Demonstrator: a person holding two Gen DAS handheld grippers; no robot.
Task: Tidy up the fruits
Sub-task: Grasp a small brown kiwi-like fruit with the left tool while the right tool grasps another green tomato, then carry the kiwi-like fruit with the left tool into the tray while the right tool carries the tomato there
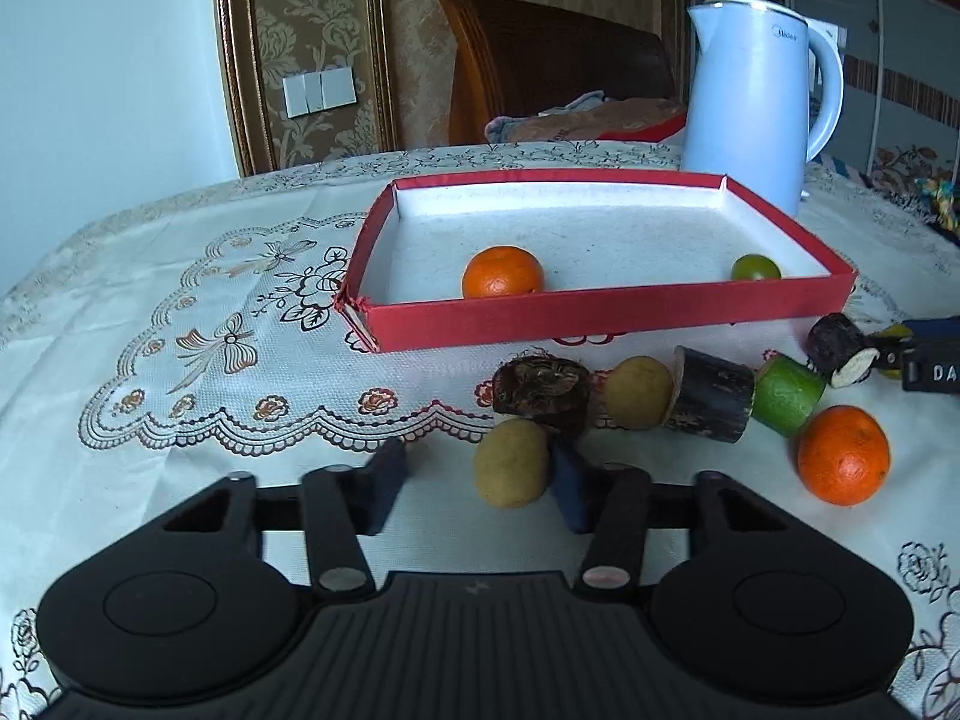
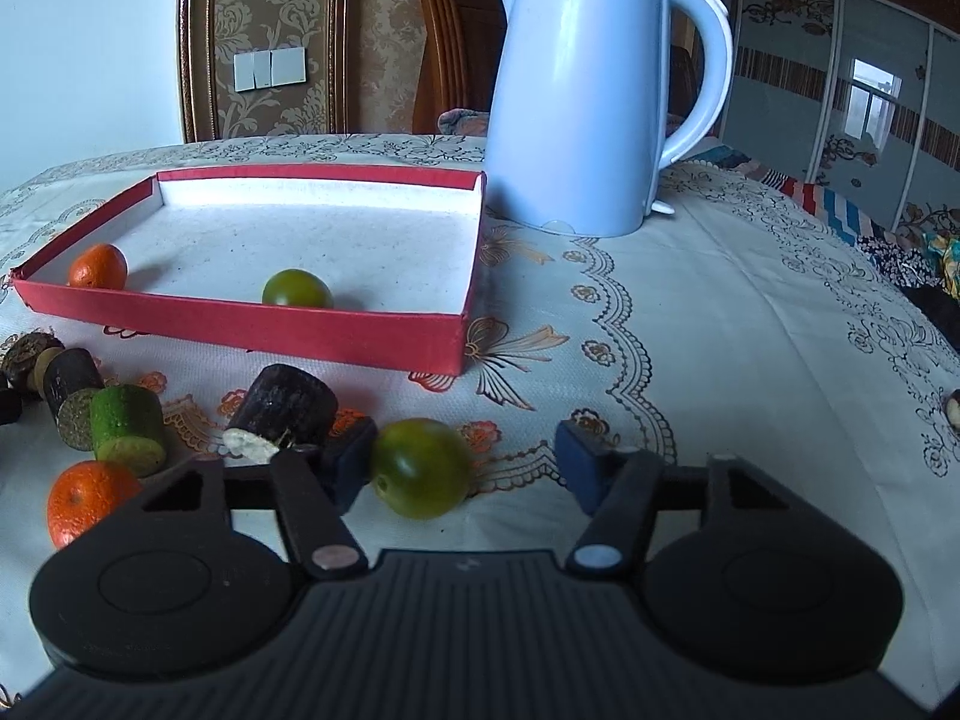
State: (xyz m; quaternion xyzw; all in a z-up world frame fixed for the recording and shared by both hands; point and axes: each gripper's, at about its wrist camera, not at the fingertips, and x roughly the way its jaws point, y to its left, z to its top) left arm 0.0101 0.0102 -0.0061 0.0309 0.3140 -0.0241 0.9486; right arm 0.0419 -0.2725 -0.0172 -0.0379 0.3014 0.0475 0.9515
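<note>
Fruits between both jaws: yellowish fruit touches left gripper right pad only; green fruit against right gripper left pad; neither clamped; red tray ahead

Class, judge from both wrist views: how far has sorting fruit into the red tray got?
Done: one orange and one small green fruit lie in the red tray. In hand: nothing gripped; the left gripper straddles a tan fruit, the right gripper a loose green fruit, each touching one pad only. Left: a second orange, a second tan fruit and the cut pieces on the cloth.
</note>
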